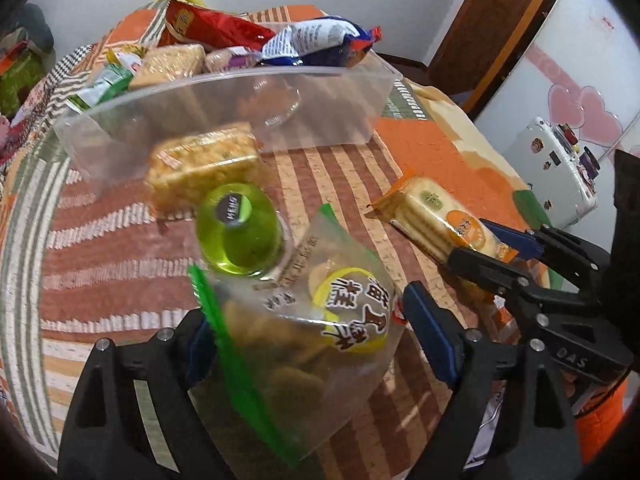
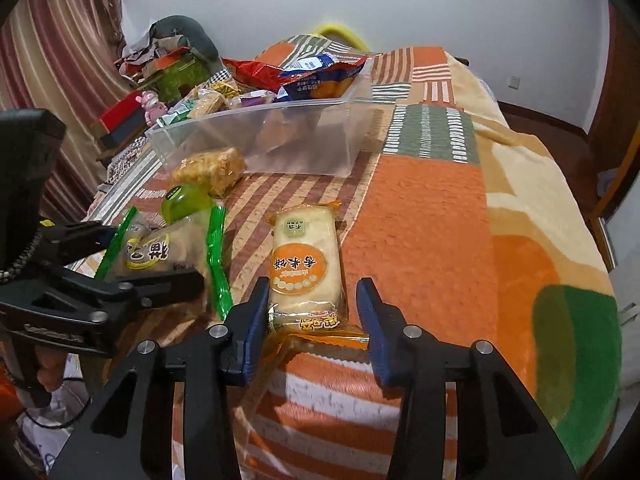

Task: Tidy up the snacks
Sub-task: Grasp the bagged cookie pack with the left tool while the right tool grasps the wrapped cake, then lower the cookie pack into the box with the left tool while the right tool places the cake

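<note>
Your rice cracker pack (image 2: 306,264) is lying on the orange striped blanket (image 2: 420,208), and your right gripper (image 2: 316,312) is sitting around its near end with the jaws narrowed but the pads not visibly pressing; the right wrist view is showing that gap clearly, while the left one is only giving you the fingers from the side. Over on the left view your left gripper (image 1: 308,340) is standing wide around the clear biscuit bag with green edges (image 1: 304,320), pads apart from it; the green jelly cup (image 1: 240,236) is lying just beyond it, then a golden cracker pack (image 1: 204,164) against the clear bin (image 1: 360,92); only the right view is showing the clutter by the curtain (image 2: 60,60).
</note>
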Available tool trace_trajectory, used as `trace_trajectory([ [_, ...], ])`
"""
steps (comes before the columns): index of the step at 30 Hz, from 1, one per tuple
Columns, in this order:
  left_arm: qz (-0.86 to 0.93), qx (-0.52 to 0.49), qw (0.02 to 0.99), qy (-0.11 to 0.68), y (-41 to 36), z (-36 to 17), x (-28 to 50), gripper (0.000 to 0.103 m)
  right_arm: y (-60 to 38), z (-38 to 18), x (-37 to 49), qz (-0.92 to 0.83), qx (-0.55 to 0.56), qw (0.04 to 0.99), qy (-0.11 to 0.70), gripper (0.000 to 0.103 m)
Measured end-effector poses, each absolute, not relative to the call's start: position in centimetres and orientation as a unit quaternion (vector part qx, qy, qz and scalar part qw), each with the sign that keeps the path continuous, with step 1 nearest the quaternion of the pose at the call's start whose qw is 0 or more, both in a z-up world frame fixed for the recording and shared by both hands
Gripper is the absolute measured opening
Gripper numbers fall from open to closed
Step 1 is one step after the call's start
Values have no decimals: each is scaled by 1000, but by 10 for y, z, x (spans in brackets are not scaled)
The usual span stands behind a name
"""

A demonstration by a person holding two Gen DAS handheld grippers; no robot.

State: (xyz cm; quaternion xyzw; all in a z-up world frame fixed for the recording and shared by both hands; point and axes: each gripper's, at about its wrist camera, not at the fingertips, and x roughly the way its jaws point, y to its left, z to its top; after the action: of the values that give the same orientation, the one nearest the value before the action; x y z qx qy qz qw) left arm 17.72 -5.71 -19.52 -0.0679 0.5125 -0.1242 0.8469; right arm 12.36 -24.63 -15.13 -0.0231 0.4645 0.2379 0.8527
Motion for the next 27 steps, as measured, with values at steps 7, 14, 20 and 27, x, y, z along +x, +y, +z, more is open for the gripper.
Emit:
trace_trajectory([
  [7,-137,-60,858,492,-62,-193,169,71,-244,-147,122,228,-21,860,456,34],
  [14,-134,-62,871,468,-47,-174,161,56,-241,-131,125,229,-17,871,435,32],
  [20,-126,-53,889,437,-38,-152,155,54,-234,-113,126,238,-17,880,412,32],
  [27,-104,-56,911,395,-17,-123,163,54,-218,-88,136,253,-12,890,378,32],
])
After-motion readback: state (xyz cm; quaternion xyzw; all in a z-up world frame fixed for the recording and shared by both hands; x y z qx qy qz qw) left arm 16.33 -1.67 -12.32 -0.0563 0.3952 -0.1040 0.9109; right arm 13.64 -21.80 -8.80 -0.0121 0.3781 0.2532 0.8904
